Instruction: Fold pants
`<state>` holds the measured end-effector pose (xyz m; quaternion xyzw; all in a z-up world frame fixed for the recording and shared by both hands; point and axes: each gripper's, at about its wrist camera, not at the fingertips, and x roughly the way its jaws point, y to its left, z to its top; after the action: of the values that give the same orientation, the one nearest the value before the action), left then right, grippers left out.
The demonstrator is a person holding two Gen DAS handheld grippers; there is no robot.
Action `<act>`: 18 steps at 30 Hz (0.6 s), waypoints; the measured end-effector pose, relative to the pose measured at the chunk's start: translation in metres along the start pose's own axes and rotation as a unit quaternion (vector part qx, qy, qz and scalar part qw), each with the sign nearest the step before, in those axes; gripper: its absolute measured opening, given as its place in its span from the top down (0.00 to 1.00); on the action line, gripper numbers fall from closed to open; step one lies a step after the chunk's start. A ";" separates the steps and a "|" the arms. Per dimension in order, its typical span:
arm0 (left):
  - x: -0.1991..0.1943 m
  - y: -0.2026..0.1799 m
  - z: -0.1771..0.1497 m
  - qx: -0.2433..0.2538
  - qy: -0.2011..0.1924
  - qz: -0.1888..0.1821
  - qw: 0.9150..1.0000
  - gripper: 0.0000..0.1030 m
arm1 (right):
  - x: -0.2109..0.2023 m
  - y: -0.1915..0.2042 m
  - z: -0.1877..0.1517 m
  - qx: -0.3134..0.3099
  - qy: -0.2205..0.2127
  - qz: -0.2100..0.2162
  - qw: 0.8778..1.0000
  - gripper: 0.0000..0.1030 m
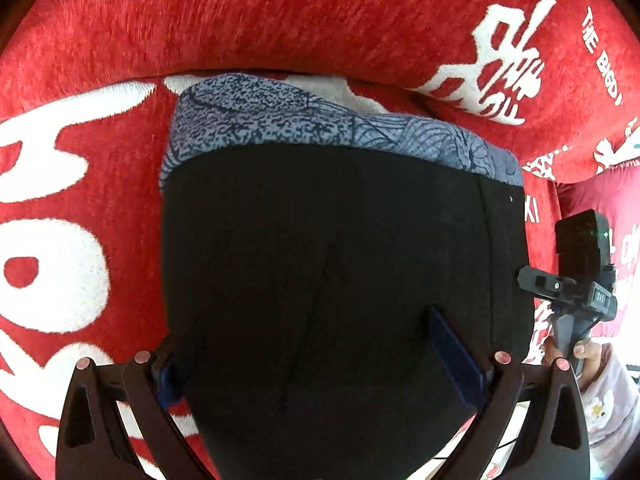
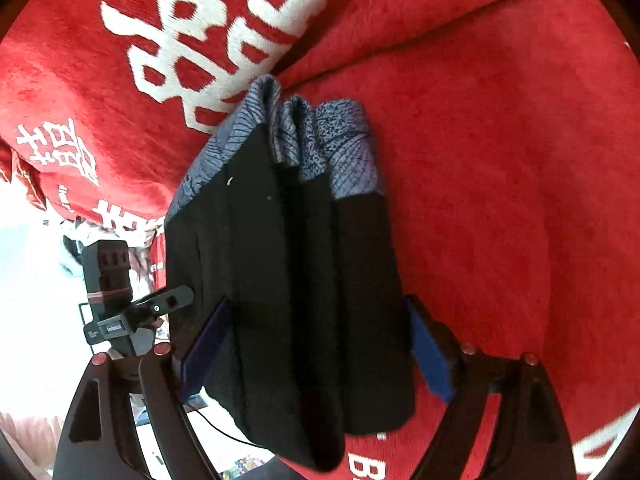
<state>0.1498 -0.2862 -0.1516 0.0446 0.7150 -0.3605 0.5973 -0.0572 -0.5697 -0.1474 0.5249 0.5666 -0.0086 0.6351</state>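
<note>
- Two grippers flank one pair of pants (image 1: 328, 264), which lies folded into a compact black bundle on a red cover (image 1: 280, 20) printed with big white characters.
- At the far end of the bundle, a band of blue-grey patterned fabric (image 1: 280, 120) shows past the black cloth, near the crease where the seat meets the backrest.
- From the left wrist view, the left gripper (image 1: 316, 356) has its jaws spread wide, one blue-padded finger on each side of the bundle's near end; the right-hand pad (image 1: 452, 356) lies against the black cloth, the other pad is half hidden by the bundle's edge.
- Whether those fingers actually press the fabric is hard to say from here; they look open rather than pinched.
- From the right wrist view, the right gripper (image 2: 320, 344) is likewise spread, its blue pads (image 2: 430, 356) straddling the folded stack, where several layers show edge-on.
- Each tool appears in the other's camera, just beside the bundle's edge, and a hand (image 1: 588, 354) grips the handle of the right one.
</note>
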 end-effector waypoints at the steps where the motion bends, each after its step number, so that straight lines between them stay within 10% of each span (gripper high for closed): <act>1: 0.000 0.001 0.002 -0.001 -0.001 -0.002 1.000 0.00 | 0.002 -0.001 0.002 0.002 -0.001 0.005 1.000 0.12; 11: -0.003 0.007 0.011 -0.010 -0.001 -0.003 1.000 0.00 | -0.004 -0.014 0.012 0.049 0.008 0.026 0.998 0.14; 18: -0.039 -0.004 0.002 0.021 -0.044 -0.008 0.999 0.30 | -0.024 -0.001 -0.003 0.028 -0.001 0.054 0.998 0.45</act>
<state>0.1604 -0.2756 -0.1155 0.0350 0.6804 -0.3821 0.6243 -0.0682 -0.5824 -0.1299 0.5724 0.5366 0.0096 0.6199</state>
